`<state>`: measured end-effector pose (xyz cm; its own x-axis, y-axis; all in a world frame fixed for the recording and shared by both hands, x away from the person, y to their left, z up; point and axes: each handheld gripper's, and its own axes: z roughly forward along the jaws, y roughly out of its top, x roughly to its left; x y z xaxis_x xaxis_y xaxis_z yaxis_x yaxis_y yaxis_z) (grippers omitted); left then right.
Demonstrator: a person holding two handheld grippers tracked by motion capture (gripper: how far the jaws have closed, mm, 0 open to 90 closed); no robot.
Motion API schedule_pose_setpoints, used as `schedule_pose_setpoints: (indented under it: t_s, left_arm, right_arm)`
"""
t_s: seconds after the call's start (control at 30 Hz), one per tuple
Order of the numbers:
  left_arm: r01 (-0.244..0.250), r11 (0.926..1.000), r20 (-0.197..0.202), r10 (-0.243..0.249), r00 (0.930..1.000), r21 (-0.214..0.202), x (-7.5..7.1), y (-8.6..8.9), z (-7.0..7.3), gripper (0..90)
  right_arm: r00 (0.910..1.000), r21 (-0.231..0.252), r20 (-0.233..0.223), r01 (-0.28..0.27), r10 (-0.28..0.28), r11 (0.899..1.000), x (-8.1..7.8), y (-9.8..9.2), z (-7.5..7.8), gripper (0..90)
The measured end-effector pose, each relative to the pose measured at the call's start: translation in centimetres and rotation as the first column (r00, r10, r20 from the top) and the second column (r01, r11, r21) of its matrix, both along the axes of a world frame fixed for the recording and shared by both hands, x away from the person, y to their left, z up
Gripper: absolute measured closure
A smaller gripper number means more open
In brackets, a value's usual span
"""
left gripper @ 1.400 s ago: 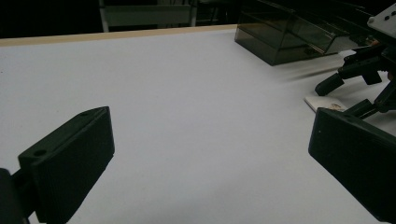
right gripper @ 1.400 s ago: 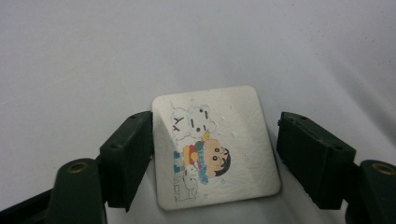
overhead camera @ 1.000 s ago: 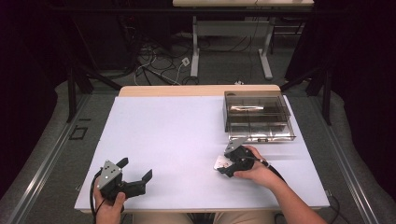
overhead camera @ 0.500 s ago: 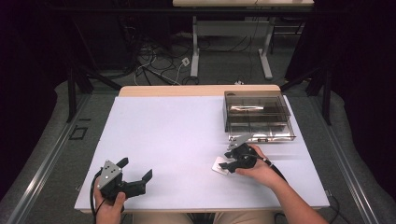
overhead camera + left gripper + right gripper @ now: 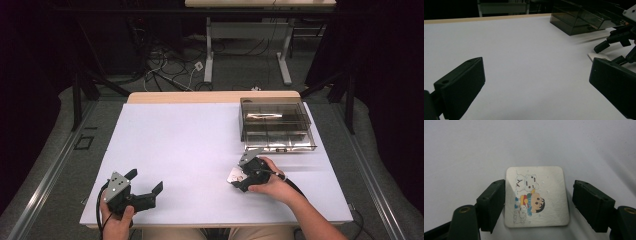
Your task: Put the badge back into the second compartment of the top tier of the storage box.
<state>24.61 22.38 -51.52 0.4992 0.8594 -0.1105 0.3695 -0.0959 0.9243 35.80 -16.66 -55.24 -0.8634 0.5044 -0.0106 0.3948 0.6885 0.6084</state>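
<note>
A small square metal tile (image 5: 536, 195) with a cartoon child and a white bear printed on it lies flat on the white table (image 5: 190, 145). My right gripper (image 5: 539, 205) hovers low over it, open. Its left jaw overlaps the tile's left edge, and the right jaw stands a little clear of the right edge. From above, the right gripper (image 5: 239, 181) is at the table's front right with the tile (image 5: 234, 176) under its tips. My left gripper (image 5: 145, 180) is open and holds nothing at the front left. The left gripper view (image 5: 537, 85) looks across the table at the right gripper (image 5: 610, 53).
A dark see-through box (image 5: 277, 125) with compartments stands at the back right of the table, also seen as the box (image 5: 579, 21) in the left gripper view. The table's front edge runs just below both hands. Beyond the far edge are a floor with cables and desk legs.
The right hand has shifted slightly over the tile, which stays where it was. The left gripper has not moved.
</note>
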Motion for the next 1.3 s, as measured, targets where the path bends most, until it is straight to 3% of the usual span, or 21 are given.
schedule_pose_setpoints:
  t_s: [0.17,0.3,0.33,0.5,0.57,1.3]
  left_arm:
    - [0.000,1.0000,-0.004,0.000,1.0000,-0.009,0.00,-0.10,-0.02,0.5]
    - [0.001,1.0000,-0.004,-0.001,1.0000,-0.008,-0.01,-0.06,0.00,0.5]
    - [0.001,1.0000,0.000,-0.001,1.0000,0.000,0.00,0.01,0.02,0.5]
    - [0.000,1.0000,-0.002,0.000,1.0000,-0.004,0.01,0.02,0.01,0.5]
    - [0.001,1.0000,-0.003,-0.001,1.0000,-0.004,0.02,0.03,0.00,0.5]
    - [-0.008,0.9995,-0.008,0.008,0.9999,-0.032,0.02,0.03,-0.03,0.5]
  right_arm:
    - [0.9997,-0.047,-0.001,-0.023,0.023,0.999,0.06,0.60,0.36,29.5]
    - [0.9990,-0.058,-0.032,-0.032,0.030,0.998,0.45,0.83,0.47,31.1]
    - [0.9977,-0.061,-0.067,-0.004,0.000,0.998,0.31,0.85,0.56,31.2]
    - [0.9969,-0.058,-0.050,-0.064,0.061,0.996,0.92,0.77,0.47,31.9]
    - [0.9969,-0.054,-0.069,-0.041,0.037,0.998,0.84,0.77,0.53,32.2]
    - [0.9960,-0.040,-0.084,0.025,-0.029,0.999,0.53,0.98,0.71,33.2]
